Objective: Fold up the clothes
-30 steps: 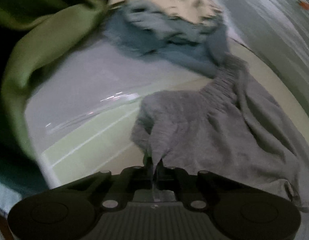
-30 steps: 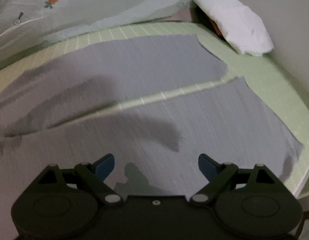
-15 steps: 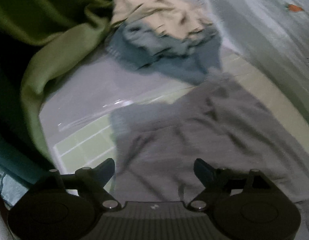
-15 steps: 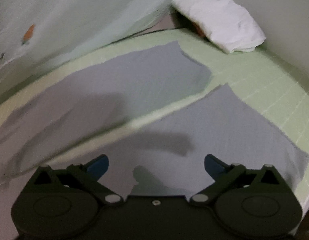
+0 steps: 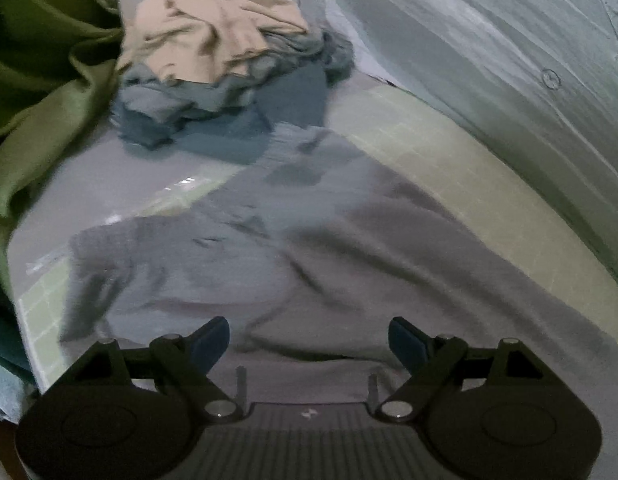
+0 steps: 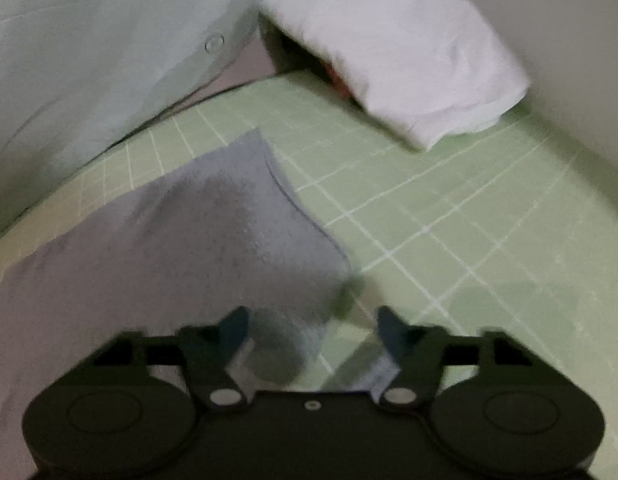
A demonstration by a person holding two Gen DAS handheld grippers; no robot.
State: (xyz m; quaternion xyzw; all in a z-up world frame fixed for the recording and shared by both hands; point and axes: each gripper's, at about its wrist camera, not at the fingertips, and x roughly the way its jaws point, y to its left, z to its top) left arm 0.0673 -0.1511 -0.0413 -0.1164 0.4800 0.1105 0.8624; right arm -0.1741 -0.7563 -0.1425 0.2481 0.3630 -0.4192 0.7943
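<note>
Left wrist view, upper left: green curtain (image 5: 49, 92), then beige/blue clothes pile (image 5: 225, 60) w/ beige on top. Centre: grey garment (image 5: 329, 248), rumpled on green grid mat (image 5: 449, 160). Left gripper (image 5: 309, 342) bottom centre, jaws apart, empty. Right wrist view: right gripper (image 6: 313, 326) jaws apart over garment hem; white pillow (image 6: 401, 52) upper right.

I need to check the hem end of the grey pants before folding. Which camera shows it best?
The right wrist view: the grey pants end in a clear hem edge on the green mat. The left wrist view shows only their wrinkled upper part.
</note>
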